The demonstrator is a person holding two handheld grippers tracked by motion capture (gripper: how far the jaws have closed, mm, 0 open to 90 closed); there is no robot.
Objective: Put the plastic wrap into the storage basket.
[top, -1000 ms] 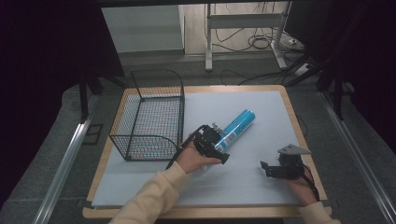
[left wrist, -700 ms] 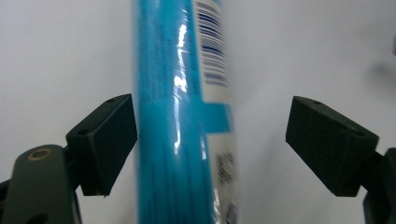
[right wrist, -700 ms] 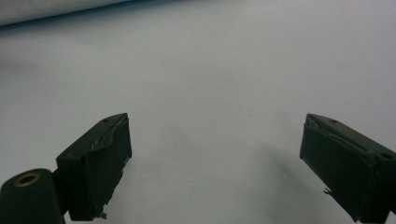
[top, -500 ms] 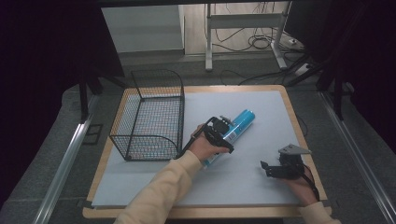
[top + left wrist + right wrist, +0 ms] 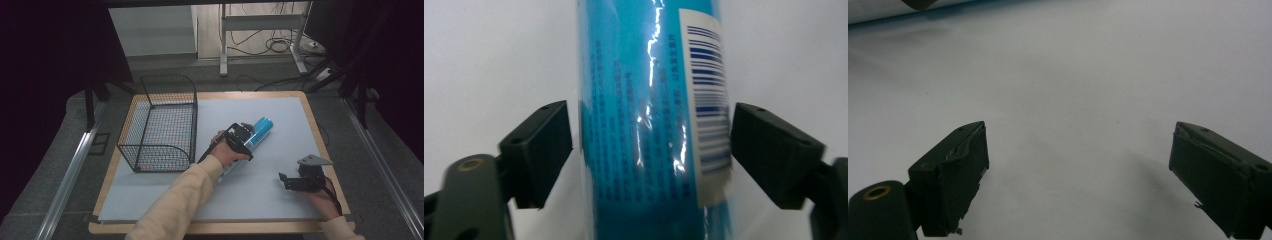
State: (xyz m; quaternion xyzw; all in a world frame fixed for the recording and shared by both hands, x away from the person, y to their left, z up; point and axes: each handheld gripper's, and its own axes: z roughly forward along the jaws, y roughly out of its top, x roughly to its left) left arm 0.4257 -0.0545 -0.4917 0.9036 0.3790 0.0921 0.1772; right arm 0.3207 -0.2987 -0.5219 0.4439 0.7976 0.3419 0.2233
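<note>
A wooden-edged bench (image 5: 306, 107) with a pale grey top was seen from above. On its left part stood a black wire basket (image 5: 162, 124), open at the top. Just right of the basket, a blue cylindrical can (image 5: 259, 130) lay on its side on the grey surface, slanting from lower left to upper right, with its far end pointing toward the back of the bench.

The person's left arm, in a cream sleeve (image 5: 175, 200), reached in from the bottom. Its left hand-held gripper (image 5: 244, 134) sat over the middle of the can. In the left gripper view, the two black jaws stood on either side of the blue can (image 5: 649, 125), very near its sides; a narrow gap showed at the left jaw, while the right jaw was at the edge of a white barcode label (image 5: 706, 100). The jaws were apart and not clamped.

The right hand-held gripper (image 5: 287, 181) rested near the bench's lower right corner, well apart from the can. In the right gripper view its jaws were wide apart over bare grey surface, holding nothing.
</note>
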